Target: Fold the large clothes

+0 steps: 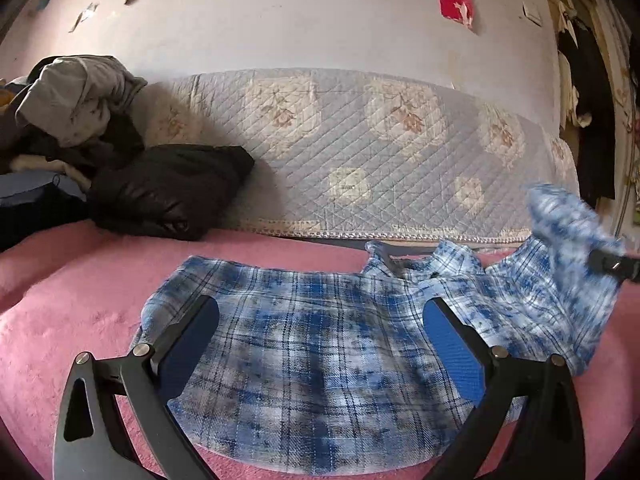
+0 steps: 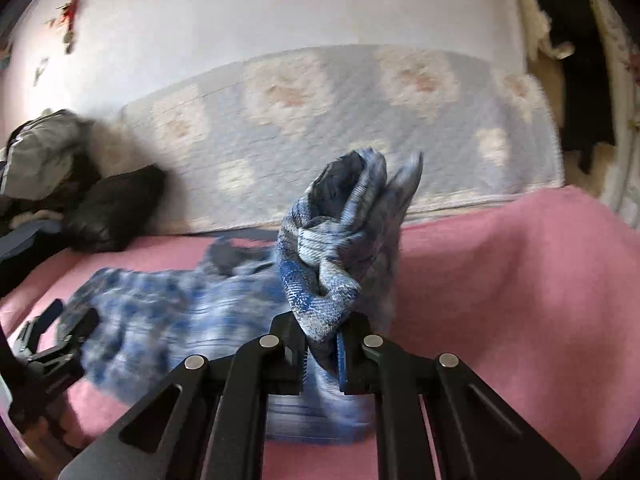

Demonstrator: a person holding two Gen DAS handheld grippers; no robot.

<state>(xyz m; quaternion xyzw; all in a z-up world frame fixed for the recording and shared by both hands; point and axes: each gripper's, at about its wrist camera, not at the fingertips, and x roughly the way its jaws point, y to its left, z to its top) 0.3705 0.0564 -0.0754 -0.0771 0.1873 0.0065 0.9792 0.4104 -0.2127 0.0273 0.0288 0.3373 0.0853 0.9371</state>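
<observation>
A blue and white plaid shirt [image 1: 312, 356] lies spread on a pink blanket [image 1: 80, 280]. My left gripper [image 1: 320, 312] is open and hovers just above the shirt's body, its blue pads on either side of the cloth. My right gripper [image 2: 322, 332] is shut on a bunched part of the shirt [image 2: 340, 248] and holds it lifted off the blanket at the shirt's right side. The right gripper also shows in the left wrist view [image 1: 612, 266] at the far right. The left gripper shows in the right wrist view [image 2: 52, 340] at the lower left.
A dark padded jacket [image 1: 168, 192] and a heap of grey and dark clothes [image 1: 68, 108] lie at the back left. A quilted flowered bed cover [image 1: 380, 152] stands along the wall behind. Clothes hang at the far right [image 1: 588, 112].
</observation>
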